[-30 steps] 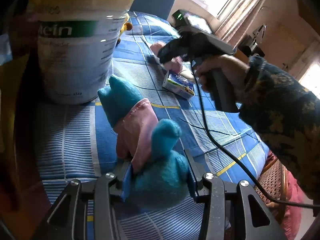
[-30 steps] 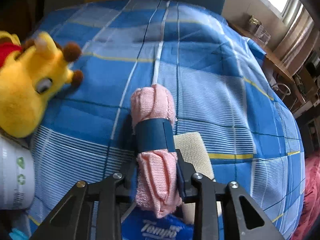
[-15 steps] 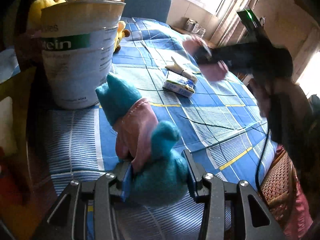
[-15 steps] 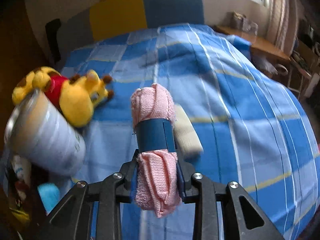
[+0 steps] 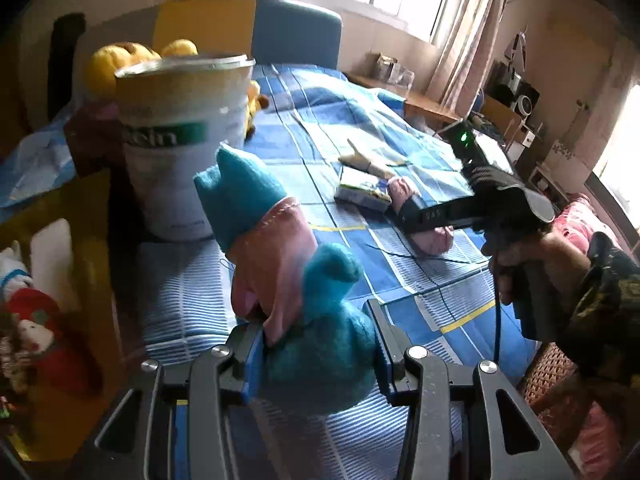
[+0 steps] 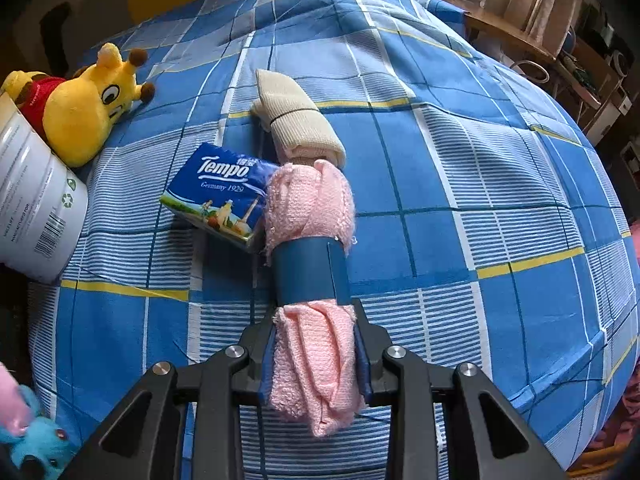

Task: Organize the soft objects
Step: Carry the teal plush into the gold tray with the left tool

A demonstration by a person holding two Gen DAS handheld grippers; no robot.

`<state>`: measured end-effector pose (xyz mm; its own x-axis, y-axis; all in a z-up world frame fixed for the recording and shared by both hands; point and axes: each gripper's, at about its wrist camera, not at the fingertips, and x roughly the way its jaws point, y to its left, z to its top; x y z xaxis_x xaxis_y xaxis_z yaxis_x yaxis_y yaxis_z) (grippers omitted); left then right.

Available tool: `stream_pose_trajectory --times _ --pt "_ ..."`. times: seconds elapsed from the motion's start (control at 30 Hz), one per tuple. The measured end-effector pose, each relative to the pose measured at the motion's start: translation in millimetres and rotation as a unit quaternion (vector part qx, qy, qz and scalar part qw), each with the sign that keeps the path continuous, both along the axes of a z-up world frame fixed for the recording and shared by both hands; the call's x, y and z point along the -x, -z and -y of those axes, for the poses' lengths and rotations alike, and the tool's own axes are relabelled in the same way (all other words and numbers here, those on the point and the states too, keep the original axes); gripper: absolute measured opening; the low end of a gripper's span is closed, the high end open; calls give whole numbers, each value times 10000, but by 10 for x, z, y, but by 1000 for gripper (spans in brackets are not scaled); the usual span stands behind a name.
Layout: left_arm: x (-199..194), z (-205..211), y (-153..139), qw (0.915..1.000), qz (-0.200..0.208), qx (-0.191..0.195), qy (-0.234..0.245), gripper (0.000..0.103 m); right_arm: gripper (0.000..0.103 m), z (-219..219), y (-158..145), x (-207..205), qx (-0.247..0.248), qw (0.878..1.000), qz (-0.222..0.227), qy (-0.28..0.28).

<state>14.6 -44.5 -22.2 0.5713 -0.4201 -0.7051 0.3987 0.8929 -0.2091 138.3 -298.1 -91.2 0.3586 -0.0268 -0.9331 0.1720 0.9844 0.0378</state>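
Note:
My left gripper (image 5: 318, 354) is shut on a teal and pink plush toy (image 5: 288, 276), held just above the blue checked bedspread (image 5: 192, 304). My right gripper (image 6: 314, 364) is shut on a rolled pink towel (image 6: 310, 208) with a dark blue band around its middle. That towel (image 5: 434, 238) and the right gripper (image 5: 424, 216) also show at the right of the left wrist view, low over the bed. A beige rolled cloth (image 6: 298, 120) and a blue tissue pack (image 6: 220, 196) lie just beyond the towel. A yellow plush animal (image 6: 84, 108) lies at the far left.
A large white tub (image 5: 180, 148) stands on the bed near the yellow plush. A yellow bin (image 5: 44, 300) at the left holds other stuffed toys. A person's hand and patterned sleeve (image 5: 600, 300) hold the right gripper. A wooden side table (image 6: 512, 36) stands beyond the bed.
The right gripper swung the pink towel back down toward the bed beside the tissue pack and beige cloth. The left gripper rose slightly with the teal plush.

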Motion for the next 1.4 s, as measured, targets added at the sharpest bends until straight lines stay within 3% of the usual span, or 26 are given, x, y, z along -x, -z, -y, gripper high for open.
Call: stream_pose_trajectory --times 0.43,0.7,0.9,1.13,1.27,1.4 --pt "198 -199 -284 9991 375 104 -190 45 32 9 40 10 -5 10000 -2 -9" --pt "166 -709 -505 9945 501 315 -865 46 32 -20 42 15 160 9998 24 -111" --pt "66 -1493 -471 9793 287 491 -1941 46 32 -35 39 28 195 9997 35 -114" --pt "26 -2377 -20 9496 -431 450 -3072 46 32 -70 34 25 243 9996 34 -145" --pt "47 -2451 171 9470 -680 350 -3119 49 32 -85 35 25 254 9996 35 -148" --pt "69 -2412 274 9458 -809 242 -3136 63 32 -66 33 27 227 9996 35 -132"
